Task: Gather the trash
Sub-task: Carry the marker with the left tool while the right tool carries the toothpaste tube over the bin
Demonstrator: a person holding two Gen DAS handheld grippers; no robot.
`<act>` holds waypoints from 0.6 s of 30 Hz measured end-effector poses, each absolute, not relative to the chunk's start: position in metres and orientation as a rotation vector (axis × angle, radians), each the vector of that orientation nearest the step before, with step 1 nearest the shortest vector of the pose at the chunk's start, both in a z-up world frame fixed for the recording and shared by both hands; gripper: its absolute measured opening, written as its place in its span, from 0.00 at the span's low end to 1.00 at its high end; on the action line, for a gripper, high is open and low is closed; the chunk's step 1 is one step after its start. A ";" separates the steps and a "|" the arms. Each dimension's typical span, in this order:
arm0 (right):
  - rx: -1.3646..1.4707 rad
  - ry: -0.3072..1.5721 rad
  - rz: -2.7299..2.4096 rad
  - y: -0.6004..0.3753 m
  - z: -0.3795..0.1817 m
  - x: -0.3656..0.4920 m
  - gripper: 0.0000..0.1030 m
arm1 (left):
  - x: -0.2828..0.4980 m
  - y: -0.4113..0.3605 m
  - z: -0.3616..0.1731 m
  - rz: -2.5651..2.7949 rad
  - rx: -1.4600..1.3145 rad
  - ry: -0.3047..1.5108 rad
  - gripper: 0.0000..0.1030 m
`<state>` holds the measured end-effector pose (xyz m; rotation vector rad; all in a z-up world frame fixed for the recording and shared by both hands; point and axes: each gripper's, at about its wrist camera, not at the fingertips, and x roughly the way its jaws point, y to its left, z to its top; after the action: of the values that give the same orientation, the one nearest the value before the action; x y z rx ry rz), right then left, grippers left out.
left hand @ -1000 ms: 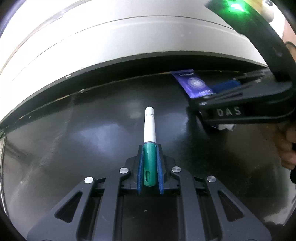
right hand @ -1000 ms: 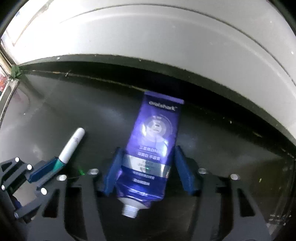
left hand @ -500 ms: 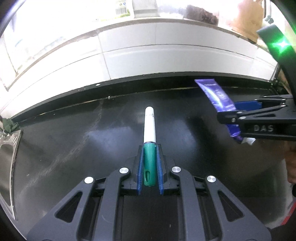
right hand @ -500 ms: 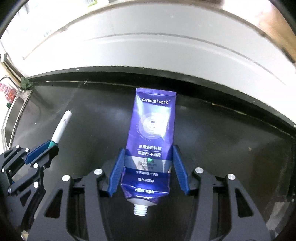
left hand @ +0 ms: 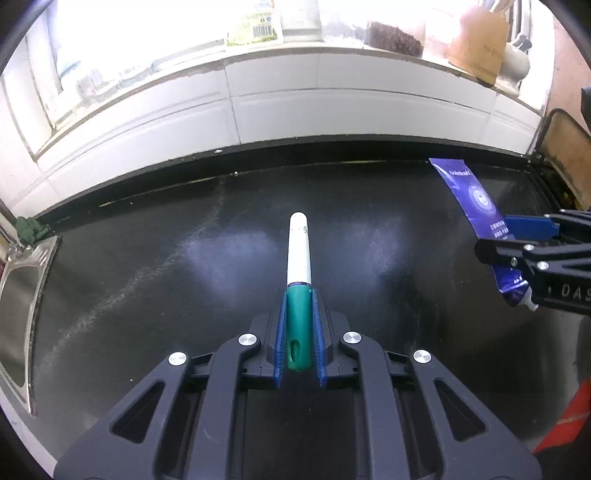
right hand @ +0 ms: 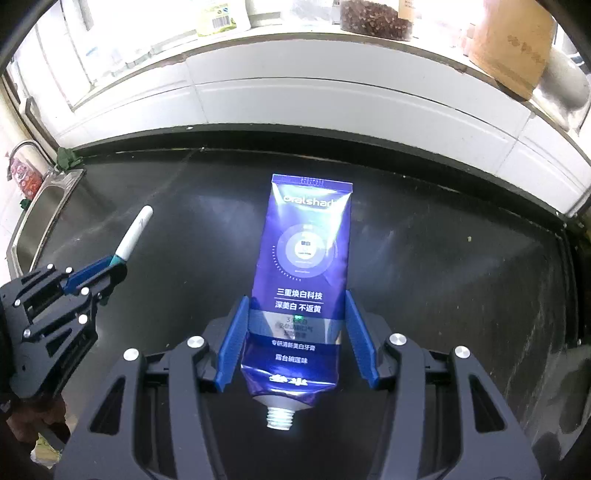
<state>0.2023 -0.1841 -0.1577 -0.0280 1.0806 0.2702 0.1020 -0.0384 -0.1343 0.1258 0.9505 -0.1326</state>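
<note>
One marker pen (left hand: 299, 273), one blue toothpaste tube (right hand: 303, 280), two grippers, one steel sink (right hand: 40, 206), and one jar of brown contents (right hand: 373, 16) upper right.

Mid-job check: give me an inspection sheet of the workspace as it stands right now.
Surface: black countertop, glossy, a few crumbs.
Job's things: green-and-white marker pen and uncapped blue toothpaste tube, both lifted.
Clutter: nothing seen on the counter.
Grippers: left gripper shut on the pen's green cap; right gripper shut on the tube's lower half.
Cables: nothing seen.
Surroundings: steel sink at left, white tiled wall, jars and a knife block on the sill.
</note>
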 end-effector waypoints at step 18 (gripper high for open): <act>-0.127 0.996 0.502 -0.089 -0.110 0.158 0.51 | 0.047 0.051 -0.091 0.052 0.023 0.882 0.12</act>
<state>0.1578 -0.0892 -0.1101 -0.1265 0.9964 0.5019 0.0471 0.0506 -0.0914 0.0235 0.8821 0.0524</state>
